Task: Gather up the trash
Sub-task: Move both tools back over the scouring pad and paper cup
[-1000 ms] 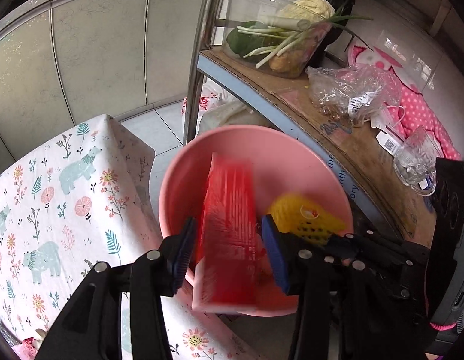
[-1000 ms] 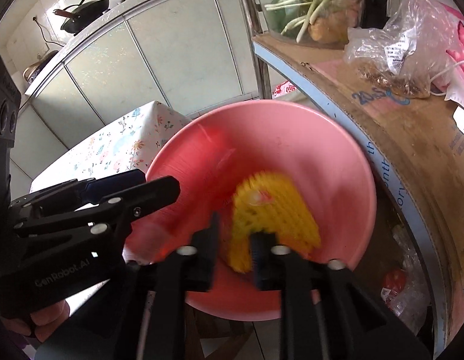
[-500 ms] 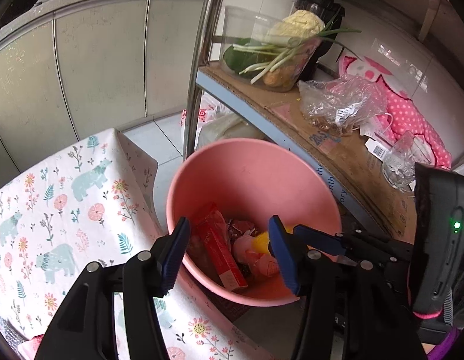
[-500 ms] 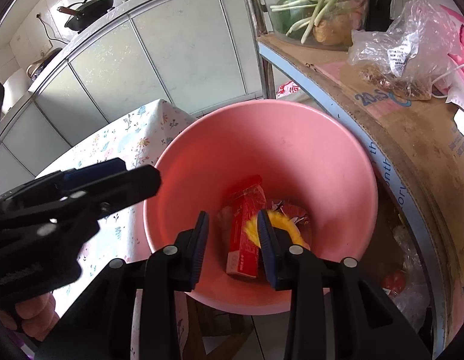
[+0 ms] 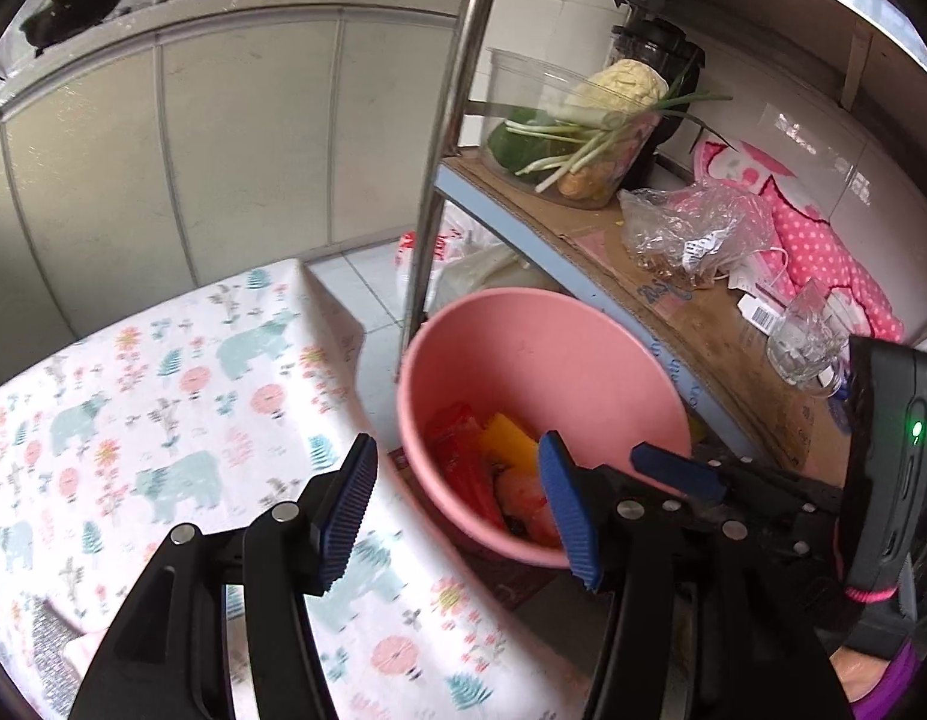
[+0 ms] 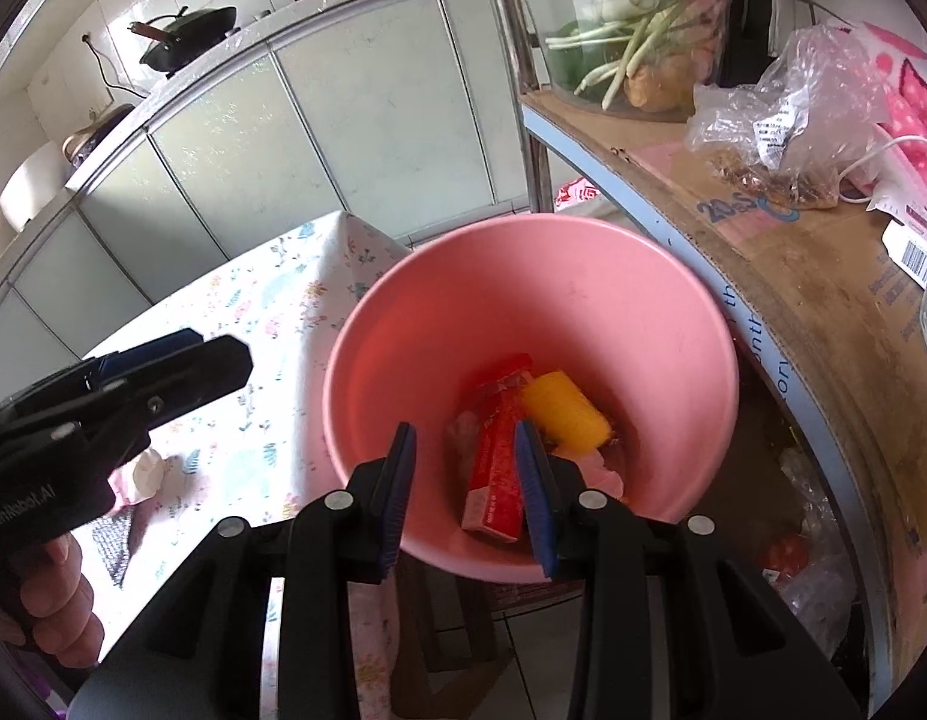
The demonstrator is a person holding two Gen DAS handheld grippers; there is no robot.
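A pink bucket (image 5: pixel 541 354) stands on the floor between the table and the shelf; it also shows in the right wrist view (image 6: pixel 583 312). Inside lie a red carton (image 6: pixel 499 468), a yellow piece (image 6: pixel 565 408) and pinkish scraps. In the left wrist view the red carton (image 5: pixel 463 468) and the yellow piece (image 5: pixel 508 444) show at the bottom. My left gripper (image 5: pixel 463 504) is open and empty above the bucket's near rim. My right gripper (image 6: pixel 466 480) is open and empty over the bucket. The left gripper also shows in the right wrist view (image 6: pixel 163 360).
A table with a floral cloth (image 5: pixel 133 408) lies to the left. A crumpled white tissue (image 6: pixel 148 468) lies on it. A shelf with cardboard (image 5: pixel 673 300) stands to the right, holding a bowl of vegetables (image 5: pixel 583 132) and a plastic bag (image 5: pixel 691 234). A steel post (image 5: pixel 445 150) rises behind the bucket.
The red carton and yellow piece left the grippers and fell to the bucket's bottom. Both grippers opened and pulled back and up from the bucket.
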